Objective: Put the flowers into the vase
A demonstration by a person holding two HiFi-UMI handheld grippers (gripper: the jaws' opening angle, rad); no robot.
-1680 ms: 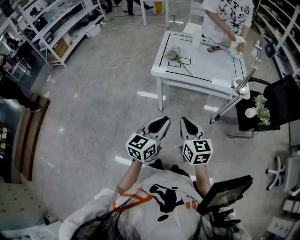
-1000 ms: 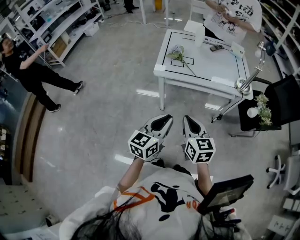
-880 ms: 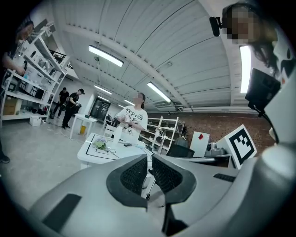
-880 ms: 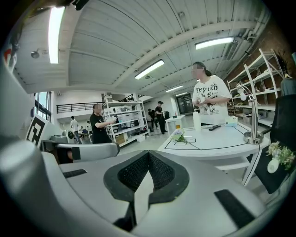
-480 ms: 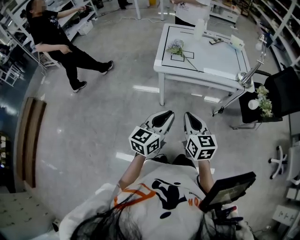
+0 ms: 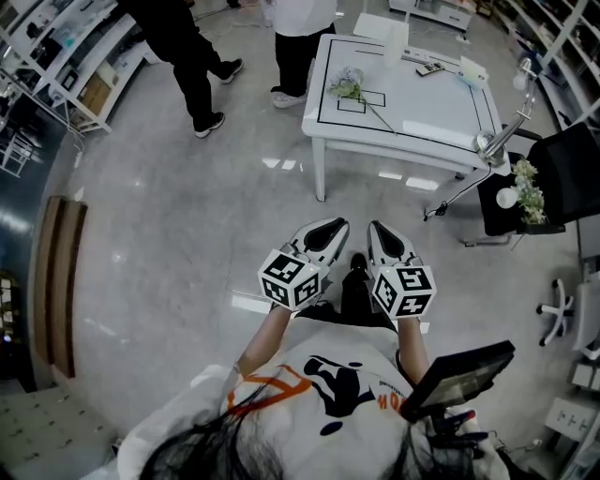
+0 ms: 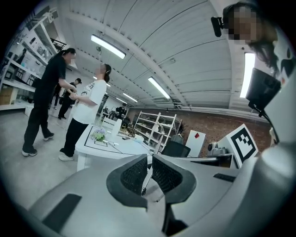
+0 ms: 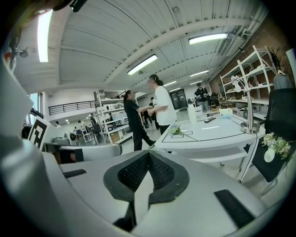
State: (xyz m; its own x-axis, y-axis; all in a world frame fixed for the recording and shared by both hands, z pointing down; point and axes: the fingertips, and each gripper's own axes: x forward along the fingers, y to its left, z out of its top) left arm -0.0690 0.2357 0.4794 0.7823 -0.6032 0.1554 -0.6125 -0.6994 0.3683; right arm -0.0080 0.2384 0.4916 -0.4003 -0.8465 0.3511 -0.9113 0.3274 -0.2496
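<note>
- Far left, on the floor: a person in black (image 6: 187, 42) stands off the worktop's (image 6: 427, 108) far left corner, facing a person in a white shirt (image 6: 302, 23). Their hands meet in my left claw's view.
- My left claw (image 6: 330, 228) is held over the floor, well short of the worktop's near edge and pointed at it. Its pads (image 7: 136, 173) are drawn almost together with only a thin slit between them, and nothing is gripped.
- The flowers (image 6: 349, 89) lie flat on the worktop by its left edge, toward the far left corner. The pale bloom sits at a small marked box, and the thin stem runs off toward the middle. Neither claw touches them.
- My right claw (image 6: 377, 230) is just beside the left one, also over the floor. Its pads (image 8: 159, 171) meet at the tips. It is closed and empty.
- A tall white vase (image 6: 397, 42) stands upright at the far edge of the worktop, apart from the flowers.
- A desk lamp (image 6: 497, 150) is fixed at the near right corner of the worktop.
- Right of the worktop is a black chair (image 6: 567, 192). On it stands a small white vase (image 6: 504, 225) holding a pale sprig (image 6: 527, 202).
</note>
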